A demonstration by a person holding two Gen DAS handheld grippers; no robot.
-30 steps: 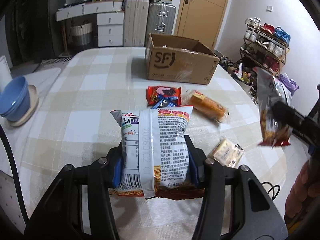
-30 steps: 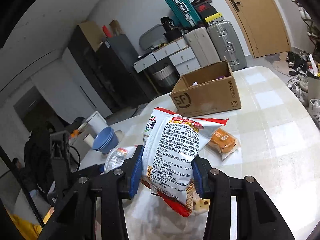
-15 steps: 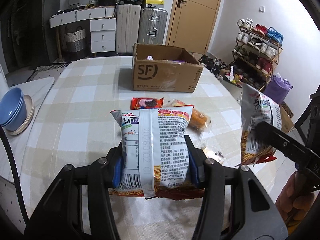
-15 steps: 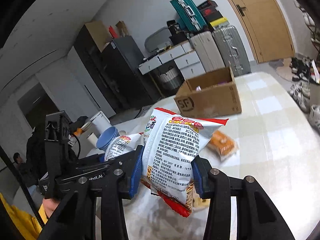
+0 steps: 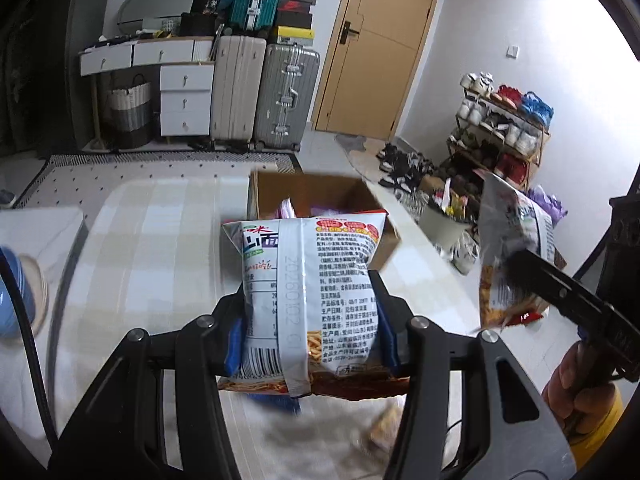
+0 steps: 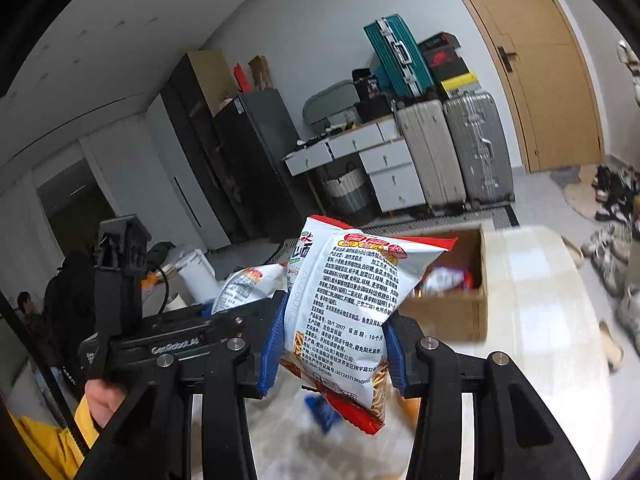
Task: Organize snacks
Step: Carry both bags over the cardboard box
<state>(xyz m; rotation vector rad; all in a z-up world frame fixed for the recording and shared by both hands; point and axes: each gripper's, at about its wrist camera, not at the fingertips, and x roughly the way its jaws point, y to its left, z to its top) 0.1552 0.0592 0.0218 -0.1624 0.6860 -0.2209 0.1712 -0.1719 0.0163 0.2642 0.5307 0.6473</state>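
Leftmost, the left gripper (image 5: 310,330) is clenched on a white crinkled noodle-snack bag with printed back panel (image 5: 308,300), pinched at mid-height between the blue finger pads (image 5: 234,344) and held upright in the air above the checked cream tablecloth (image 5: 160,240). Beyond it, at the far edge of the table, stands the open brown cardboard box (image 5: 384,256), with a few purple and red packets lying inside. Rightmost, the right gripper (image 6: 330,356) grasps a second white noodle-snack bag with red trim (image 6: 352,312), tilted, its lower corner hanging below the fingers; the box (image 6: 452,316) lies just beyond and to the right of it. Judged step: both bags are lifted and in transit towards the box, neither yet over its opening. The next move probably calls for carrying each bag above the box mouth, one at a time to avoid a clash, then parting the fingers. Blurred loose packets remain on the cloth near its front edge.
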